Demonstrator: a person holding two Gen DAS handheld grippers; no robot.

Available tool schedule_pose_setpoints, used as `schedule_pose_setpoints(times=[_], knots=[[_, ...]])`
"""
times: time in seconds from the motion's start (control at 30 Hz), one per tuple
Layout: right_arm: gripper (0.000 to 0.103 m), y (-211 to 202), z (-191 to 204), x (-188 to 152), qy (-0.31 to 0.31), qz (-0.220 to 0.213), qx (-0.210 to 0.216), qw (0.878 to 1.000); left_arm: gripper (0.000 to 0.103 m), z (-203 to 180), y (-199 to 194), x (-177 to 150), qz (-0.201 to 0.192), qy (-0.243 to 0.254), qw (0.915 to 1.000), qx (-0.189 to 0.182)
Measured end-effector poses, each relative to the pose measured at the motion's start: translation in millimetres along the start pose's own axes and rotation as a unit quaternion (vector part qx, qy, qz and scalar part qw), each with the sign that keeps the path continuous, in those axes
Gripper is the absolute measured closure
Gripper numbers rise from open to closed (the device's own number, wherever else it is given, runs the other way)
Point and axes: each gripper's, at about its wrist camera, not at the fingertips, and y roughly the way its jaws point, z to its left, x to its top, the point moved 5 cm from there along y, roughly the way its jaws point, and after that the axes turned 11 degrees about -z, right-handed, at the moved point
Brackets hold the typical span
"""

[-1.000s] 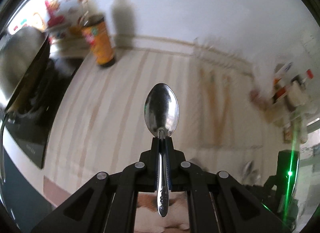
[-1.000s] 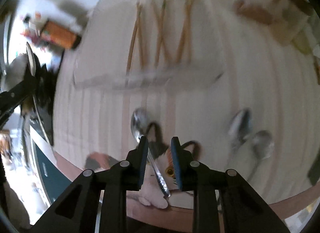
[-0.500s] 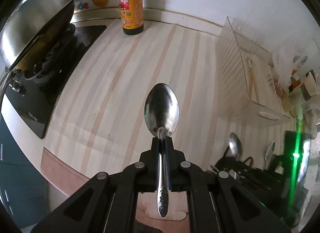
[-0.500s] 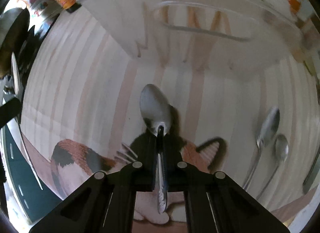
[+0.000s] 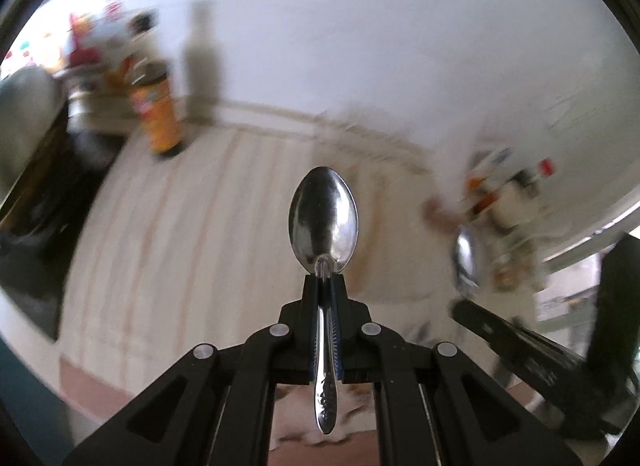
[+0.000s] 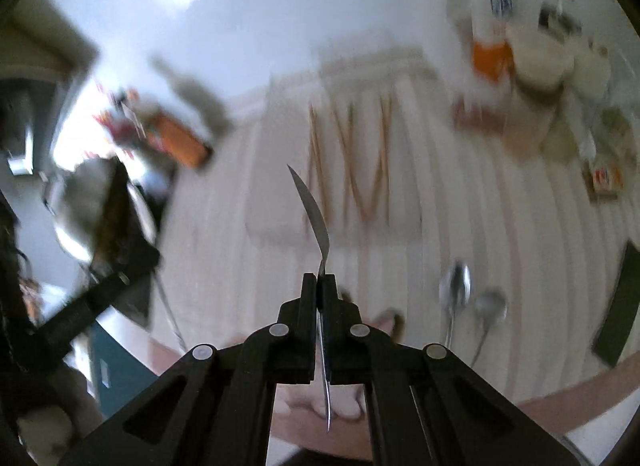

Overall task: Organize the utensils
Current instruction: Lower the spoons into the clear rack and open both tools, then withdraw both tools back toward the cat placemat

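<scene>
both the left gripper [image 5: 324, 278] and right gripper [image 6: 319, 278] pinch a spoon [image 5: 323, 221] each, lifted above the counter; next, carrying them to the clear tray [image 6: 336, 221] holding chopsticks [image 6: 348, 161].

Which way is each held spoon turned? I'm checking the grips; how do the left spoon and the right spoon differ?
The left spoon shows its bowl broadside to its camera; the right spoon is seen edge-on, a thin curved sliver. The left spoon's handle looks patterned; the right spoon's handle shows only as a thin line. Both are metal, clamped by the handle in shut tongs, left and right, bowl pointing forward.
</scene>
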Motion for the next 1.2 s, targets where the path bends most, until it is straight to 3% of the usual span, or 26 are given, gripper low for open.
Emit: schedule_pose_setpoints(times=[0.07,0.2,0.5,0.63,0.87,0.97,1.0,1.03,1.1,1.17,1.2], knots=[[0.101,7.2,-4.8,32.7,0.012,-0.013,0.000,1.000,0.099,-16.5,14.8,22.2,0.011,-0.005,0.9994,-0.032],[0.101,50.5,-14.9,74.0,0.034,0.002,-0.006,0.999,0.099,-27.5,60.7,52.3,0.045,-0.014,0.9977,-0.048],[0.101,118.9,-44.3,86.7,0.028,0.044,-0.053,0.997,0.099,-12.1,148.4,55.9,0.122,-0.010,0.9923,-0.016],[0.100,132.4,-47.3,86.6,0.026,0.062,-0.065,0.996,0.098,-8.0,151.9,50.9,0.136,-0.018,0.9905,-0.003],[0.099,104.3,-59.9,88.7,0.024,0.038,-0.073,0.996,0.093,4.3,124.1,53.9,0.091,0.011,0.9940,0.060],[0.099,71.0,-69.9,86.9,0.014,0.013,-0.090,0.996,0.071,8.1,103.7,50.8,0.048,0.042,0.9919,0.109],[0.095,57.2,-74.8,84.8,0.012,0.001,-0.098,0.995,0.050,8.0,95.6,47.2,0.035,0.052,0.9907,0.121],[0.084,44.2,-80.6,81.3,0.011,-0.009,-0.107,0.994,0.030,7.7,87.6,42.4,0.020,0.060,0.9888,0.135],[0.066,17.4,-94.9,68.7,0.007,-0.024,-0.133,0.991,0.021,8.2,71.6,30.3,-0.010,0.069,0.9853,0.156],[0.062,-0.4,-109.6,51.4,0.008,-0.026,-0.150,0.988,0.010,10.4,61.1,14.4,-0.027,0.072,0.9832,0.166],[0.061,-6.3,-118.8,39.1,0.010,-0.021,-0.159,0.987,0.000,10.1,59.4,1.6,-0.025,0.071,0.9836,0.164]])
